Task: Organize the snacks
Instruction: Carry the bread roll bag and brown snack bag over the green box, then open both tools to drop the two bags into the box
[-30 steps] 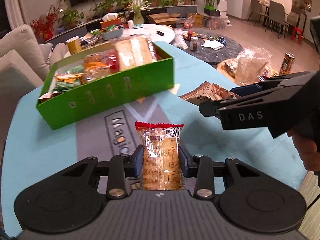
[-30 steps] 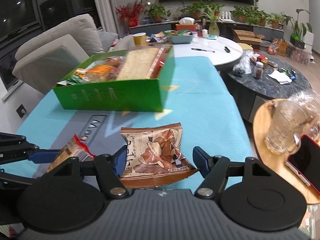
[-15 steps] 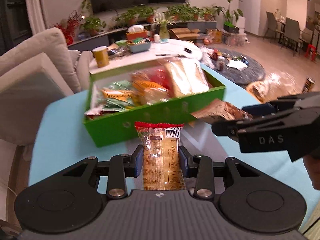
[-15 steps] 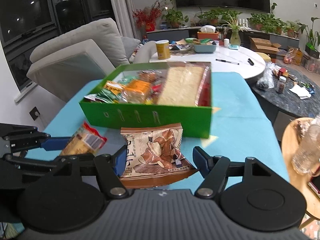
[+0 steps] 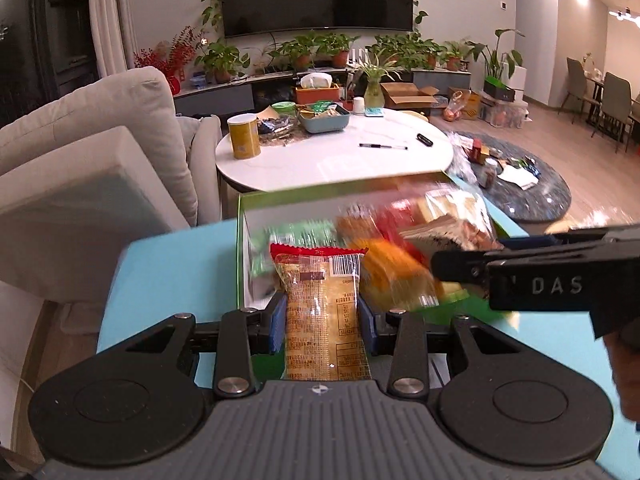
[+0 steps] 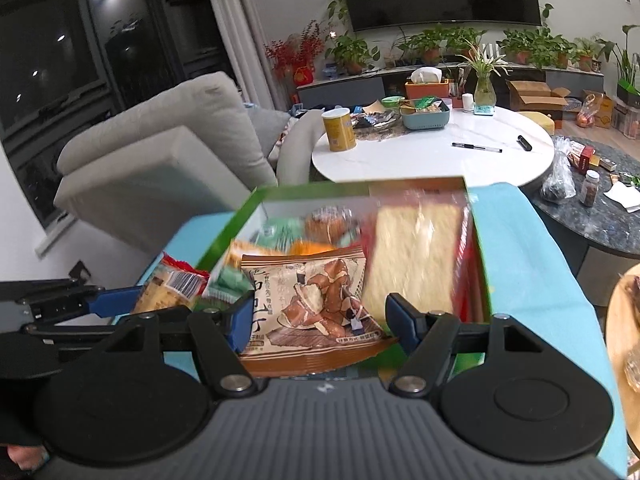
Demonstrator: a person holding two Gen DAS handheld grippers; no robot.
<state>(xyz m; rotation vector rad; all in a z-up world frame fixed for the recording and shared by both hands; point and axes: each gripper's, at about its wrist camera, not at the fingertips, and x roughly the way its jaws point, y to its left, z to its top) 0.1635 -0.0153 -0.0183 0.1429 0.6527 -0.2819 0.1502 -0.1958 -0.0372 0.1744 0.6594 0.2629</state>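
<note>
My left gripper (image 5: 323,322) is shut on a clear cracker packet with a red top edge (image 5: 322,304) and holds it over the near left part of the green box (image 5: 242,240). My right gripper (image 6: 320,320) is shut on a brown snack bag with a pastry picture (image 6: 310,304) and holds it over the box's near edge (image 6: 236,220). The box holds several snacks, among them a large wrapped sponge cake (image 6: 416,248). The right gripper shows at the right of the left wrist view (image 5: 520,276); the left gripper (image 6: 120,300) shows at the left of the right wrist view.
The box sits on a light blue table cover (image 6: 520,260). Behind it stands a white round table (image 5: 332,156) with a yellow can (image 5: 244,136), a blue tray and a pen. A beige sofa (image 5: 80,168) is at the left, a dark low table (image 6: 600,216) at the right.
Both grippers have risen and moved forward with their packets, from in front of the box to over its near side. The box contents now show from above.
</note>
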